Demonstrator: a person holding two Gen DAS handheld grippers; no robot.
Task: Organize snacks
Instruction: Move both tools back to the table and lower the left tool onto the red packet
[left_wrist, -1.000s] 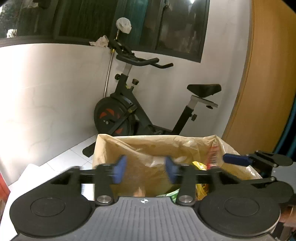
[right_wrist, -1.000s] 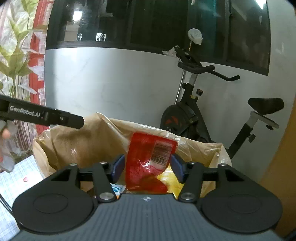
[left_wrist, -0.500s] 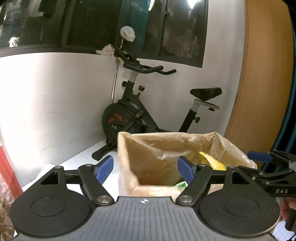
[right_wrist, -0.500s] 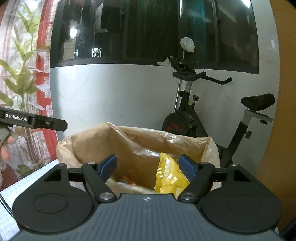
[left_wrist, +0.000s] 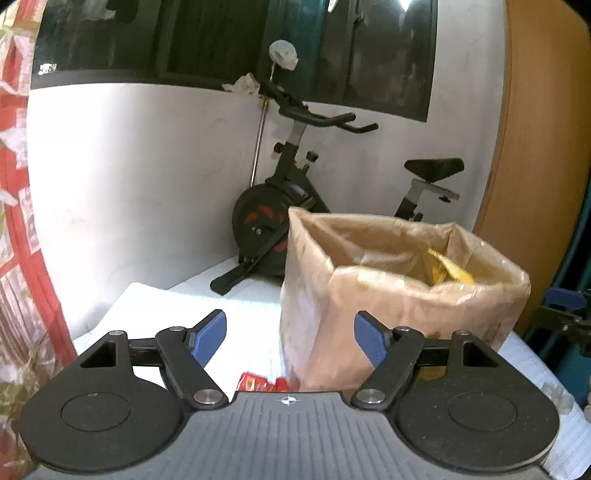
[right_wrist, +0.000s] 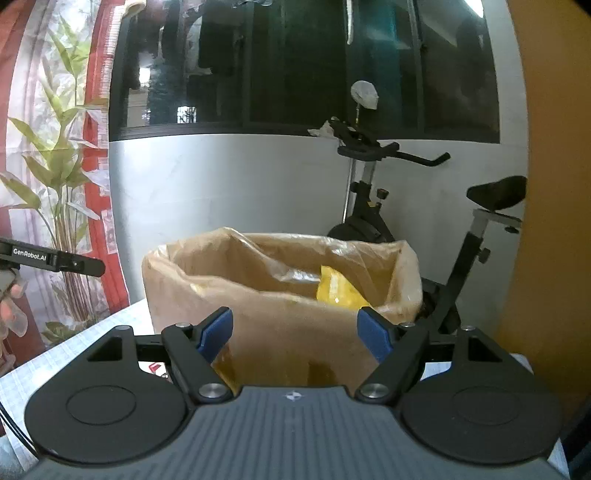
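Both grippers face a tall brown paper bag (right_wrist: 280, 295) lined with clear plastic, standing upright on a white tabletop (left_wrist: 192, 306). The left gripper (left_wrist: 290, 338) has its blue-padded fingers (left_wrist: 208, 336) spread wide with nothing between them; its jaws opened within the last second and have since held steady. In its view the bag stands just to the right of centre, and the right-hand pad overlaps the bag's near side, though whether it touches cannot be told. The right gripper (right_wrist: 295, 332) is likewise wide apart and holds nothing, its jaws having opened over the same second, and the bag fills the gap beyond its fingers. Inside the bag a yellow snack packet (right_wrist: 338, 290) pokes up near the far right corner; the left view shows its yellow tips just under the rim. A red snack wrapper (left_wrist: 260, 382) lies on the tabletop at the foot of the bag, close in front of the left gripper; its print is too blurred to read. In the right view the other gripper's arm enters at the left edge and bears white lettering, "GenRobot.AI" (right_wrist: 29, 256), with part of a hand (right_wrist: 13, 306) below it. Behind the bag stands a black exercise bike (left_wrist: 295, 206) against a white wall, below dark windows.
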